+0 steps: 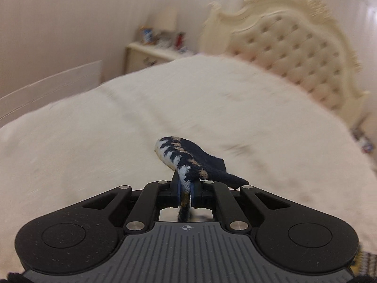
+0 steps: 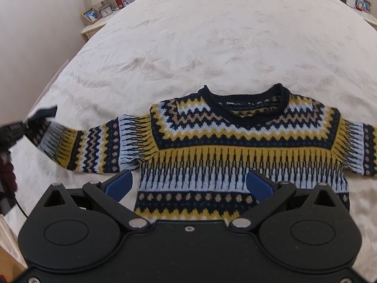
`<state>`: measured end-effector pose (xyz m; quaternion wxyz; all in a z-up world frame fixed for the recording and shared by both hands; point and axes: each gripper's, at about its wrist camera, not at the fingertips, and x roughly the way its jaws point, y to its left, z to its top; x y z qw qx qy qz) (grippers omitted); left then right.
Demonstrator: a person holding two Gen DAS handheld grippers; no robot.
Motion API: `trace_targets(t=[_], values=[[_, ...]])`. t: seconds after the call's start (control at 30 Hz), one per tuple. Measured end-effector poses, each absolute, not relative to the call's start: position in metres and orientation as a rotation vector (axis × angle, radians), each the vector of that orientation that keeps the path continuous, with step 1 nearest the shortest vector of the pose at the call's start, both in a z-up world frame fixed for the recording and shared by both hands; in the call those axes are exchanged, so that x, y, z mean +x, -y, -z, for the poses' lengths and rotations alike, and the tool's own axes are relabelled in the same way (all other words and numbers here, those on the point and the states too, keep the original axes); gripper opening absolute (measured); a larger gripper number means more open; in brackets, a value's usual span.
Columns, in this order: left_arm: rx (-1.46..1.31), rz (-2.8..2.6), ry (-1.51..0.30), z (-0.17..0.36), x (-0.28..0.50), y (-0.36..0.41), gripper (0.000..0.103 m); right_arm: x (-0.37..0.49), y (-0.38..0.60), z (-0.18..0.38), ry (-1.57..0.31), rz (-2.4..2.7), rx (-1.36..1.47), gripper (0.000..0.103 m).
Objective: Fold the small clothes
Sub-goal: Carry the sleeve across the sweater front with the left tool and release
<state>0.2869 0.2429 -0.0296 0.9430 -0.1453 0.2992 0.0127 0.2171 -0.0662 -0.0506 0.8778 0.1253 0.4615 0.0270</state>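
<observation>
A small knitted sweater [image 2: 235, 146] in yellow, navy, white and tan zigzags lies flat on the cream bedspread [image 2: 188, 47], neck hole away from me. My right gripper [image 2: 189, 185] hovers open above its lower body, blue pads [image 2: 119, 185] spread wide with nothing between them. My left gripper [image 1: 186, 192] is shut on the cuff of the sweater's left sleeve [image 1: 188, 162], which sticks up past the pads, lifted off the bed. In the right wrist view that gripper [image 2: 23, 126] shows at the far left edge, holding the dark cuff [image 2: 43, 114] with the sleeve raised.
A cream tufted headboard [image 1: 294, 47] stands at the bed's far end. A nightstand [image 2: 94, 27] with a lamp, photo frame and bottle sits left of the bed; another [image 2: 355, 2] sits at the right. A dark red sleeve [image 2: 8, 174] shows at the left edge.
</observation>
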Motion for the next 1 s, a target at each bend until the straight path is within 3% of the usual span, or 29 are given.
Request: trace_targets(t=[0.23, 0.77, 1.0], values=[[-0.294, 0.143, -0.546, -0.014, 0.28, -0.136, 0.007, 0.19, 0.101, 0.049, -0.932, -0.077, 0.303, 0.102], [-0.216, 0.389, -0.729, 0.049, 0.293, 0.062, 0.009, 0.137, 0.229, 0.083, -0.964, 0.013, 0.415, 0.102], [-0.115, 0.467, -0.75, 0.056, 0.282, 0.101, 0.033, 0.131, 0.254, 0.092, -0.971, 0.043, 0.438, 0.102]])
